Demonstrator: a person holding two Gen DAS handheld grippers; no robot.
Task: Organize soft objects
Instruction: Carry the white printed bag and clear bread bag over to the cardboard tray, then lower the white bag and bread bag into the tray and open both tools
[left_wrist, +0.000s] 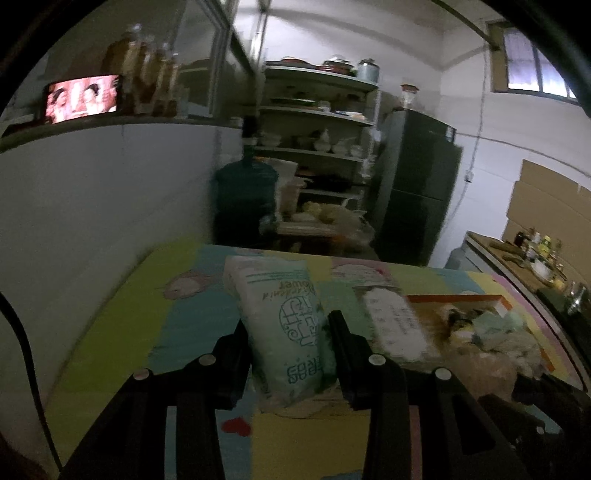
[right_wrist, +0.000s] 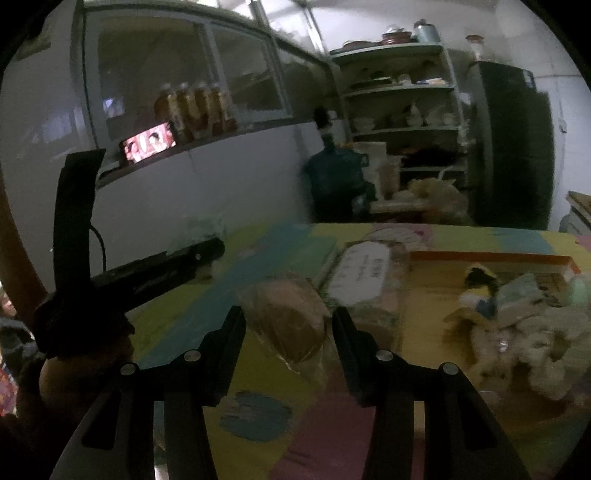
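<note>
Clamped between the two black fingers of the left gripper (left_wrist: 288, 354) is a white and pale-green tissue pack (left_wrist: 284, 325), held upright and slightly tilted above the colourful patchwork mat (left_wrist: 110, 325); both pads are seen pressed against its sides. In the right wrist view, a clear-wrapped brown loaf-shaped bundle (right_wrist: 291, 321) is gripped in the same way by the right gripper (right_wrist: 290, 332), whose fingers are closed onto its flanks above the mat (right_wrist: 325, 435). The left gripper (right_wrist: 199, 258) is also seen in that view, off to the left, with something pale at its tip that cannot be made out. A second pale pack (right_wrist: 360, 273) is laid flat just behind the bundle, beside an orange-rimmed cardboard box (right_wrist: 491, 258). Plush toys and cloths (right_wrist: 517, 325) are heaped in and against that box. Shelves (left_wrist: 317, 122) and a dark fridge (left_wrist: 417, 184) are seen beyond the mat.
</note>
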